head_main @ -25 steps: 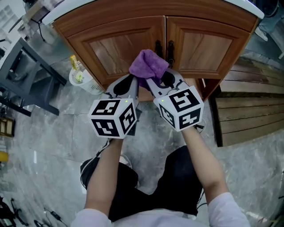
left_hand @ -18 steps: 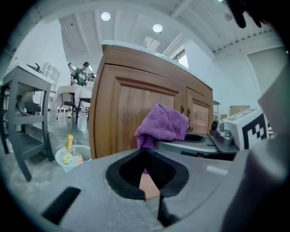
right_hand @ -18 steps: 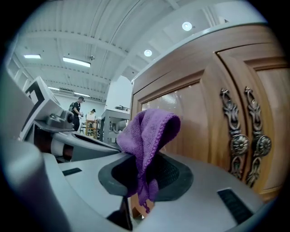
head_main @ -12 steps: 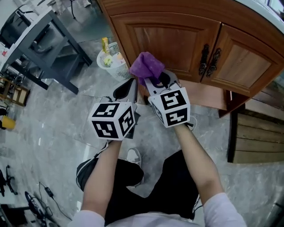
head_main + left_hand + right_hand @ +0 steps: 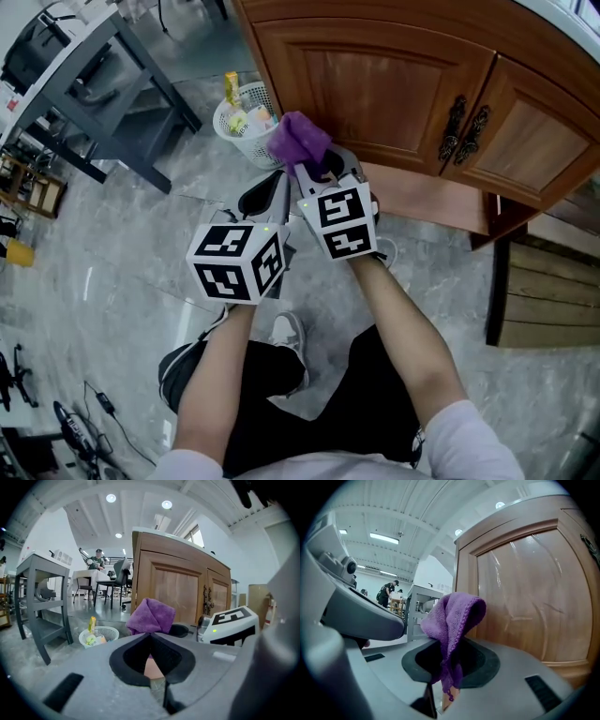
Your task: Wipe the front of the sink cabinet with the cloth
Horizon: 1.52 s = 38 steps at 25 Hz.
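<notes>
Jaws on our right gripper (image 5: 314,175) pinch the purple cloth (image 5: 298,141). The cloth pokes out toward the cabinet (image 5: 375,84), near its left corner. We think the wipe should go right, where the door is wide. Our left gripper (image 5: 269,194) is closed on nothing, farther back. A basket (image 5: 246,117) sits left.
</notes>
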{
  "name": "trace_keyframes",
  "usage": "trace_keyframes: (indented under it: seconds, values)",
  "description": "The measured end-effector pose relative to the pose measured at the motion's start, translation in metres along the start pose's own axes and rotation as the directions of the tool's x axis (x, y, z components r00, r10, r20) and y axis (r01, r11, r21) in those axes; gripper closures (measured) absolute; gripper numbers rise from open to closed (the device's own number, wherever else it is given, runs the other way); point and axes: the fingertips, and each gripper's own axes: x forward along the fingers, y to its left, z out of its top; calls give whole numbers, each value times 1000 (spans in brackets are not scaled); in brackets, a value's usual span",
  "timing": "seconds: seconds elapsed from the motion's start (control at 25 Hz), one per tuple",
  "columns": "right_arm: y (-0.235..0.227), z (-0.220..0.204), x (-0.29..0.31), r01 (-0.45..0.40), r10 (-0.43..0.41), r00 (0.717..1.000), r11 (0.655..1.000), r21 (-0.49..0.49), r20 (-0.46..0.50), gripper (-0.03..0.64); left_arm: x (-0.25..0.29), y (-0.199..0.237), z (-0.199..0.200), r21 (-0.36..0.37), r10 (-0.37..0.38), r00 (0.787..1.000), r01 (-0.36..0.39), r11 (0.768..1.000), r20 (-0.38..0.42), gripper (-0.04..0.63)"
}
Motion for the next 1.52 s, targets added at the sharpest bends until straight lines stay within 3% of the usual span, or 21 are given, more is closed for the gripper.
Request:
trace_keyframes:
  seconds: [0.84, 1.52]
  values:
    - [-77, -7, -70, 128, -128, 992, 992, 14, 20, 540, 36, -94, 18, 56, -153, 988, 152, 987, 24, 592]
    - [-148, -20, -149, 303, -303, 953, 953, 10, 16, 540, 57, -164, 13, 72, -285, 959, 284, 956, 6, 592]
